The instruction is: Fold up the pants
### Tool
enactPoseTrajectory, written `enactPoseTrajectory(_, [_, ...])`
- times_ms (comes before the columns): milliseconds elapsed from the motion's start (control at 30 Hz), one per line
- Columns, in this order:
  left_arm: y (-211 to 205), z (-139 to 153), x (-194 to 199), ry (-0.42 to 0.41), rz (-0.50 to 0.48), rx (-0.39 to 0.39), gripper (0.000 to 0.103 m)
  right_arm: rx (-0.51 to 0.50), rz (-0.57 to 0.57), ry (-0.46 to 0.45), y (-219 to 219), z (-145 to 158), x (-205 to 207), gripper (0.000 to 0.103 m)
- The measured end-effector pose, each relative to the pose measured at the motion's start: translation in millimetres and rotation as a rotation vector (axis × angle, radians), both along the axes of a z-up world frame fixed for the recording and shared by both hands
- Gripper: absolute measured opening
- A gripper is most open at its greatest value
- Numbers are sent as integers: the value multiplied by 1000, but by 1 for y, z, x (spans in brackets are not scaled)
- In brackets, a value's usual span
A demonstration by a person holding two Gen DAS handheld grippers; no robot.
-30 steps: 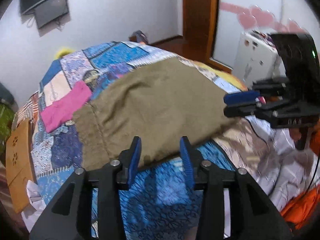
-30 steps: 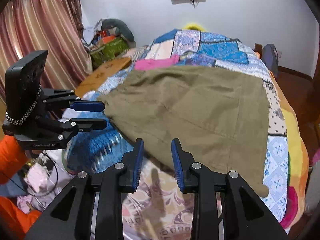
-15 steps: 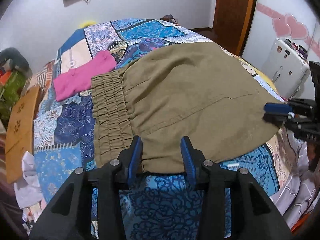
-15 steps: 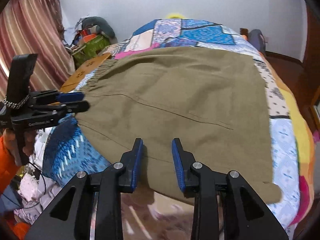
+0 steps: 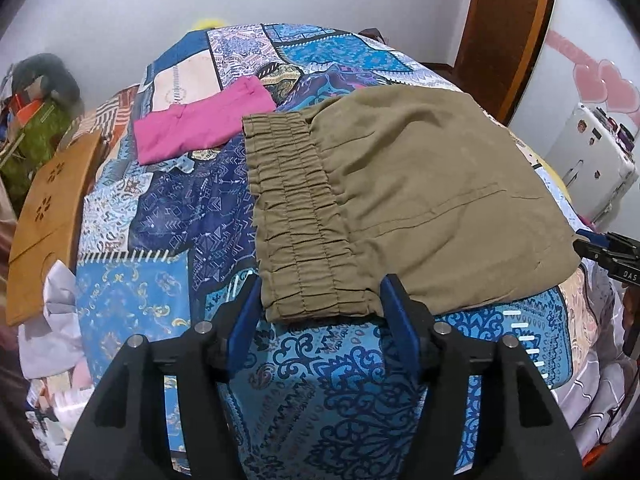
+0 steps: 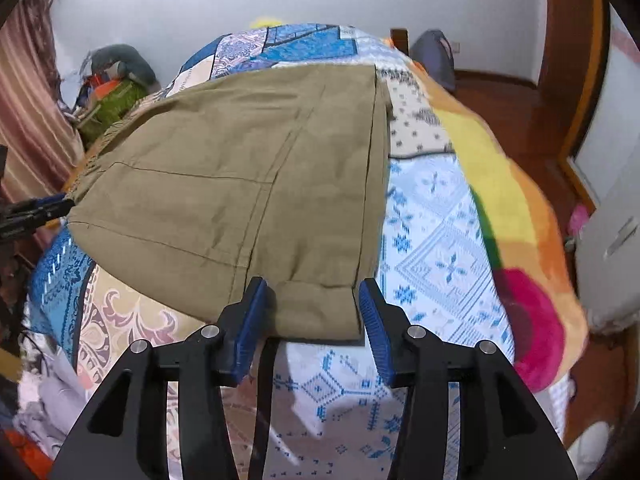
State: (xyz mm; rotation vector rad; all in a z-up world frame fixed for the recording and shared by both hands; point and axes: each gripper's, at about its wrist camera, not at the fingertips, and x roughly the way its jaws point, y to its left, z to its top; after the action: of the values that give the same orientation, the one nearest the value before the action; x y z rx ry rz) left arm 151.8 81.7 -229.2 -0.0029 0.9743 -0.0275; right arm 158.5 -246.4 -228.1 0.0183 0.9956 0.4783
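Note:
Olive pants [image 5: 420,184] lie flat and folded lengthwise on the patchwork bedspread [image 5: 168,216]. In the left wrist view their gathered elastic waistband [image 5: 296,216] runs toward me. Its near corner sits between the fingers of my left gripper [image 5: 319,300], whose jaws are opening and do not press it. In the right wrist view the pants [image 6: 240,168] end in a hem corner [image 6: 320,312] that lies between the opening jaws of my right gripper [image 6: 312,296], unpinched. Each gripper shows at the edge of the other's view: right gripper [image 5: 600,244], left gripper [image 6: 36,208].
A pink garment [image 5: 200,128] lies beyond the waistband. A wooden board [image 5: 48,216] leans at the bed's left side, above crumpled white cloth. A white case [image 5: 592,168] stands at the right. Piled clothes [image 6: 112,92] and a curtain are far left; wooden floor [image 6: 520,120] lies right.
Both grippers came down and in toward the near edge of the pants and their jaws spread wider. The left now straddles the waistband corner, the right the hem corner.

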Motion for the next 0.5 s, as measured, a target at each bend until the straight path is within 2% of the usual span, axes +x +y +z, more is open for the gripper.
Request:
enactPoseTrajectory(100, [2,15,1,-15,-1,-13,61,-7,9,0,-3,10,0,43])
enactPoseTrajectory(267, [13,46,13,-71,27,-37,61,-5,7,-77,-7,36,9,45])
enactPoseTrajectory(433, [21,64,50,-97,63,-5,62,-5,14,-155,-1,59,34,45])
enactPoseTrajectory(500, [25,64,65,-95,73,-14,62,-8,19,-172,3,63,48,45])
